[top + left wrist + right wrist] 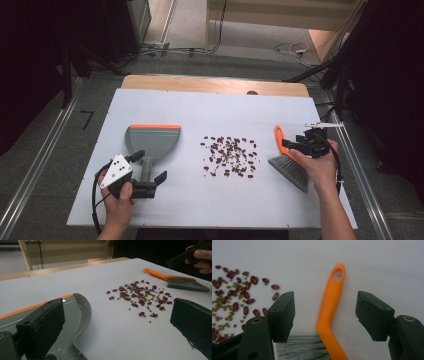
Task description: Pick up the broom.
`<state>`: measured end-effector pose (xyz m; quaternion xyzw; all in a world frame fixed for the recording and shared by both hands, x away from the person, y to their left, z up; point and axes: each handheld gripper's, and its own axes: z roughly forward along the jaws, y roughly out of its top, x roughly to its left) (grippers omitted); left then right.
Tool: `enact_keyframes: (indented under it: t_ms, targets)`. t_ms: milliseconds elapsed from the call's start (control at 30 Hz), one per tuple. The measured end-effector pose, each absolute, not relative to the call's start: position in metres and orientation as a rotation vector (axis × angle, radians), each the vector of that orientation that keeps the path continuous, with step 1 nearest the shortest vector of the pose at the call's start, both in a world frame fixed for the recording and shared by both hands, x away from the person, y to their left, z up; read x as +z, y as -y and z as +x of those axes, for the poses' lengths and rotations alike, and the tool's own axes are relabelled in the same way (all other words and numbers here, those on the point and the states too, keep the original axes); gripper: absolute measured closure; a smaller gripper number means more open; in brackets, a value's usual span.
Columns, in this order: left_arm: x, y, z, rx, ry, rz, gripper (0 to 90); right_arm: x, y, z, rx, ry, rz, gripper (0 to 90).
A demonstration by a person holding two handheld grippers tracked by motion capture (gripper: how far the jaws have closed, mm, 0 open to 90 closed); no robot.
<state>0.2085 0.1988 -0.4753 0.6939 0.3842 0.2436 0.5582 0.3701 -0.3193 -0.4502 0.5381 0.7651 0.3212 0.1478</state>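
The grey dustpan with its orange front lip lies on the white table, well left of the spill, and its pan holds nothing. The loose heap of red beans sits on the table between dustpan and hand brush. The left gripper hangs over the dustpan's handle with its jaws spread wide, pressing on nothing. The right gripper sits over the brush's orange handle; in the right gripper view the jaws straddle that handle with clear gaps either side, so nothing is clamped. That view also shows the hanging hole at the handle's tip and grey bristles beneath the jaws. The left gripper view reveals small green beans mixed among the red ones, plus the dustpan's raised side wall.
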Motion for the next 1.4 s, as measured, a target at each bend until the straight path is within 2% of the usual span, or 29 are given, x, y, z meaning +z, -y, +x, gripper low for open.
enact_keyframes:
  t_ms: [33, 100, 167, 367, 533, 567, 700, 1400]
  targets:
    - [-0.475, -0.199, 0.208, 0.574, -0.909, 1.638, 0.0, -0.452, 0.319, 0.371, 0.899, -2.204, 1.56, 43.1]
    - [-0.476, -0.199, 0.208, 0.574, -0.912, 1.637, 0.0, -0.454, 0.318, 0.372, 0.895, -2.222, 1.561, 46.3]
    - [-0.476, -0.199, 0.209, 0.573, -0.912, 1.641, 0.0, -0.458, 0.317, 0.375, 0.899, -2.255, 1.58, 45.3]
    - [-0.476, -0.199, 0.209, 0.575, -0.913, 1.644, 0.0, -0.467, 0.307, 0.378, 0.754, -2.317, 1.494, 54.8]
    - [-0.476, -0.199, 0.209, 0.574, -0.913, 1.641, 0.0, -0.477, 0.3, 0.379, 0.658, -2.342, 1.504, 56.8]
    - [-0.476, -0.199, 0.209, 0.574, -0.913, 1.64, 0.0, -0.481, 0.297, 0.379, 0.621, -2.345, 1.493, 62.9]
    - [-0.477, -0.199, 0.208, 0.574, -0.92, 1.636, 0.0, -0.482, 0.296, 0.378, 0.611, -2.333, 1.498, 66.0]
    - [-0.474, -0.2, 0.206, 0.591, -0.922, 1.634, 0.0, -0.484, 0.308, 0.367, 0.811, -2.277, 1.523, 68.9]
